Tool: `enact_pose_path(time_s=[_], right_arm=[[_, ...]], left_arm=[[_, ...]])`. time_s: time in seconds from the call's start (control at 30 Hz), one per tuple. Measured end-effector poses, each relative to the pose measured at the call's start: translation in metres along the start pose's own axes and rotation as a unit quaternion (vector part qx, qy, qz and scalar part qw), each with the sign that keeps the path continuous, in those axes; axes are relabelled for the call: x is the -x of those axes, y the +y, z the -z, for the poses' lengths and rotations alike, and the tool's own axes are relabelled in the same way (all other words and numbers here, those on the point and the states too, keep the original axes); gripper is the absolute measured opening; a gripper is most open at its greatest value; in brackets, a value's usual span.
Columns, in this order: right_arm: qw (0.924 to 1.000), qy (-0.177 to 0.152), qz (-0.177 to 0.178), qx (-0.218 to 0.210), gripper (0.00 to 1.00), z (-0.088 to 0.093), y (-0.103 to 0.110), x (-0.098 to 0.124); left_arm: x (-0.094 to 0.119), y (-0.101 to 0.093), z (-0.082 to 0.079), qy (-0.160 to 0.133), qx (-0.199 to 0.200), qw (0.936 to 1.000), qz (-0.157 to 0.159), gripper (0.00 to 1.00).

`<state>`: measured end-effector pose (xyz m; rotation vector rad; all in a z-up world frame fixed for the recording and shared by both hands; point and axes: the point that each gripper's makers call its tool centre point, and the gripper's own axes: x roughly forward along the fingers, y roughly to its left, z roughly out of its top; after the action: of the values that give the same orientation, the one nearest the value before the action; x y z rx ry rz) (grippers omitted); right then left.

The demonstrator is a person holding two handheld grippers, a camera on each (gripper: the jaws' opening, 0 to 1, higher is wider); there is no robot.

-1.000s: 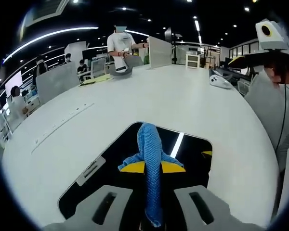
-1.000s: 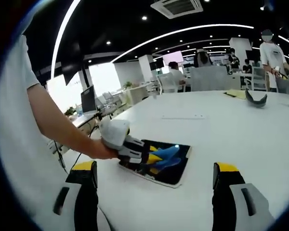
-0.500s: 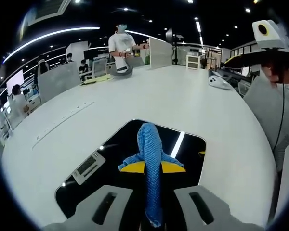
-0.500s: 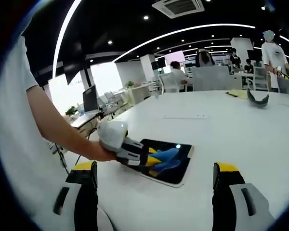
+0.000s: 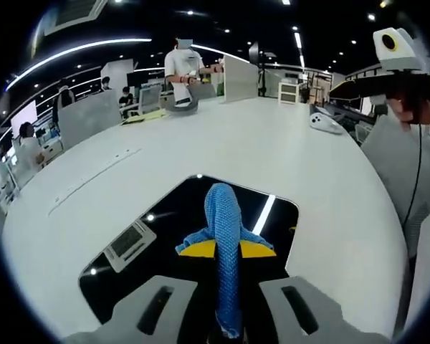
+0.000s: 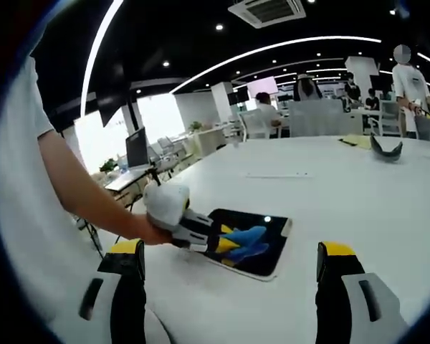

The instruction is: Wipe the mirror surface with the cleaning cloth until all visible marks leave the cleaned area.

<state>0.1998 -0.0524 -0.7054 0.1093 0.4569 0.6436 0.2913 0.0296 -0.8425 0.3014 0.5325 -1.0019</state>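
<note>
A dark rectangular mirror (image 5: 165, 229) lies flat on the white table. My left gripper (image 5: 226, 250) is shut on a blue cleaning cloth (image 5: 223, 215), whose folded end rests on the glass between the yellow jaw tips. From the right gripper view, the left gripper (image 6: 213, 239) reaches over the near end of the mirror (image 6: 271, 252), held by a hand, with the cloth (image 6: 248, 237) against the glass. My right gripper (image 6: 231, 249) hangs back from the mirror, jaws wide apart and nothing between them. It also appears as a black-and-yellow shape (image 5: 360, 88) at the upper right.
The round white table (image 5: 287, 158) stretches far beyond the mirror. A white device (image 5: 326, 122) and a grey curved object (image 5: 180, 106) lie near its far edges. A dark curved object (image 6: 385, 148) sits at the far right. People stand and sit at desks behind.
The left gripper has slid a little forward over the mirror with the cloth; the mirror's far edge sits nearer and the reflections have shifted. The right gripper stays open.
</note>
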Motion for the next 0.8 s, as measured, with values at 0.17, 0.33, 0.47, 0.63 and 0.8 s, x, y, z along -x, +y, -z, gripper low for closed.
enact_pose_path(time_s=[0.17,0.33,0.47,0.63,0.8], right_arm=[[1.0000,0.001,0.000,0.000,1.00,0.0014,0.0006,0.0010],[1.0000,0.001,-0.001,0.000,1.00,0.0018,0.0005,0.0012],[1.0000,0.002,-0.002,0.002,1.00,0.0021,0.0012,0.0009],[1.0000,0.002,-0.002,0.002,1.00,0.0022,0.0003,0.0006],[1.0000,0.004,-0.004,0.003,1.00,0.0023,0.0011,0.0001]], left_arm=[[0.0019,-0.0019,0.0007,-0.002,0.002,1.0000,-0.002,0.07],[0.0034,-0.0041,0.0018,-0.001,-0.001,1.0000,0.000,0.07],[0.0040,-0.0051,0.0029,-0.001,-0.001,1.0000,0.001,0.07],[0.0060,-0.0074,0.0029,-0.001,0.003,1.0000,-0.002,0.07],[0.0076,-0.0091,0.0044,-0.003,0.006,1.0000,-0.002,0.07]])
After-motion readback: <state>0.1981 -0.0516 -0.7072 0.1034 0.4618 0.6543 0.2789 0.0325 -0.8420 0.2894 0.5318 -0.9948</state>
